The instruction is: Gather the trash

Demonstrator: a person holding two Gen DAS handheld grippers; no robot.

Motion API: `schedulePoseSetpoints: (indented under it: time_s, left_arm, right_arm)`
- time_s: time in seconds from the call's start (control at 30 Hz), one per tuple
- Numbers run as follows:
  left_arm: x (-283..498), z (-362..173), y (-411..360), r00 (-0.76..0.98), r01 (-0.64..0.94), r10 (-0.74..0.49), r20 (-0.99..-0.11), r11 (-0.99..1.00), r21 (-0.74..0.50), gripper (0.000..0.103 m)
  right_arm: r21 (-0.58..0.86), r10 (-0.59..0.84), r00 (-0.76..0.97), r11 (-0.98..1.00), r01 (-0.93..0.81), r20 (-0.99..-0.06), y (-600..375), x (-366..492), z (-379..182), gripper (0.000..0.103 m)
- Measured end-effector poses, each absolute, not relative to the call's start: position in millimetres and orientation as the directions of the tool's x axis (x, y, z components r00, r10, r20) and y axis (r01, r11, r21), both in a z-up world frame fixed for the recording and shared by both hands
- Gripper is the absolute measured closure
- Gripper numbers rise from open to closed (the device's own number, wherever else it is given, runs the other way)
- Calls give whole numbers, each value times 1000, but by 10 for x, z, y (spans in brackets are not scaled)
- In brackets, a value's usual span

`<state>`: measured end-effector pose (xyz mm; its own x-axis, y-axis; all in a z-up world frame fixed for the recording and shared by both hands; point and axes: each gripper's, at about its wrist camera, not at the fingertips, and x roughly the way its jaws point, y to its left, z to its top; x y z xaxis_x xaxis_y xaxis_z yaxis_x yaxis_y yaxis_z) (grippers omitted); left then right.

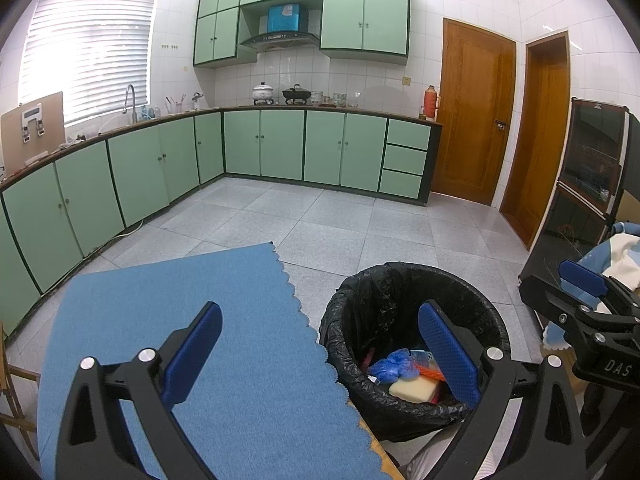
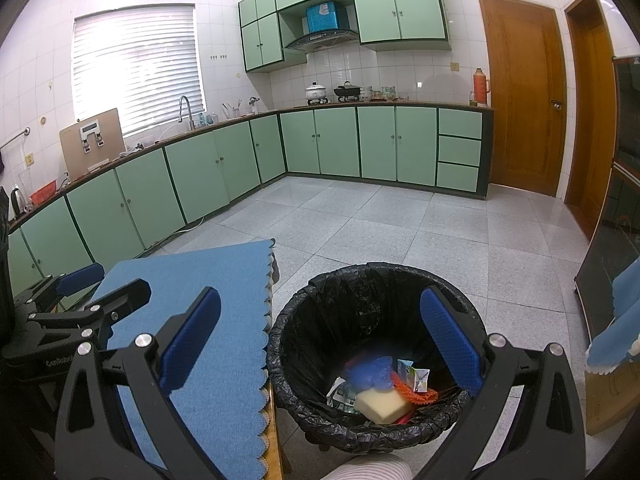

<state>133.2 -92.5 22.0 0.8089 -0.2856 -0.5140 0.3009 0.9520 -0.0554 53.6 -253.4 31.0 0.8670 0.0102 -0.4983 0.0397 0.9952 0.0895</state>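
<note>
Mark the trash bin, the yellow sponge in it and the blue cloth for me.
trash bin (image 2: 320, 420), right wrist view, on its bag-covered near rim.
yellow sponge (image 2: 380, 404), right wrist view, on its top face.
blue cloth (image 1: 240, 340), left wrist view, on its bare middle.

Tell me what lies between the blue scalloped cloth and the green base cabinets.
Only bare grey tiled floor separates the blue scalloped cloth from the green base cabinets; both wrist views show it.

Left tongs (image 1: 320, 350) and right tongs (image 2: 320, 344): black angular frames with triangular cut-outs, silver round screws, blue textured finger pads (image 1: 448, 350). White lettering "DAS" and "GenRobot" marks the bodies.
</note>
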Motion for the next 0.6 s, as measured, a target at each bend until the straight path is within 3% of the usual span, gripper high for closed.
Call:
schedulePoseSetpoints:
  time_s: [0.6]
  left_arm:
    - [1331, 225, -932, 809, 301, -285, -515, 952, -54, 7]
  right_arm:
    - [90, 11, 867, 995, 39, -499, -2530, 550, 310, 6]
